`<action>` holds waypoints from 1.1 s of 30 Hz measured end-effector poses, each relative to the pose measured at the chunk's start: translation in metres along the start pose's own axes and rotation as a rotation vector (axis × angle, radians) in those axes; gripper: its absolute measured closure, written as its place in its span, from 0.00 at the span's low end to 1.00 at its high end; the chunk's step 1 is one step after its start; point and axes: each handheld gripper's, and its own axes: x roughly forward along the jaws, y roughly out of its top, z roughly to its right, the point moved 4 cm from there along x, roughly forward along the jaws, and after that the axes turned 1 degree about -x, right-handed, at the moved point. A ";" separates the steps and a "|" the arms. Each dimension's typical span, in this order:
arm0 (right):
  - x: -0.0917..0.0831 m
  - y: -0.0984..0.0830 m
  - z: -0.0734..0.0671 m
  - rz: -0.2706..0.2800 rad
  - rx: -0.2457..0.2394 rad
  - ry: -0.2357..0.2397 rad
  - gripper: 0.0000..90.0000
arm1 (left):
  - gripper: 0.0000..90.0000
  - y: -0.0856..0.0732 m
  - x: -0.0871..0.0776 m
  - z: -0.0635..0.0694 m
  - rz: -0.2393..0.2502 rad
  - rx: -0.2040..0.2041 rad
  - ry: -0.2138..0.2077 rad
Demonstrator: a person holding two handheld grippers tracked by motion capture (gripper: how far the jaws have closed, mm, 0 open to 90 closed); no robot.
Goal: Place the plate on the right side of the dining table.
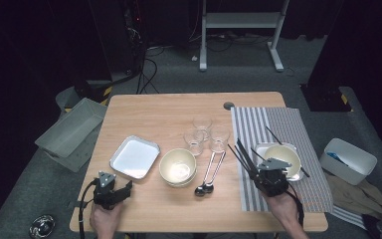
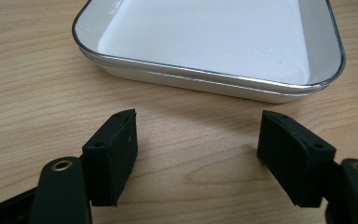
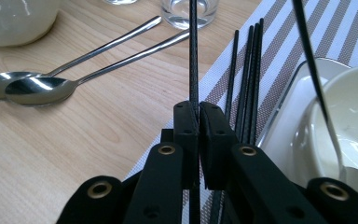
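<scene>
Right gripper (image 3: 199,116) clamps one black chopstick (image 3: 193,51) pointing away; left gripper (image 2: 198,144) gapes

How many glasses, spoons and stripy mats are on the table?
Glasses: 3
Spoons: 2
Stripy mat: 1
Total: 6
</scene>
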 end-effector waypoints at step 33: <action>-0.045 0.023 0.027 0.039 0.012 0.025 0.96 | 0.32 0.000 0.000 0.000 0.000 0.000 0.001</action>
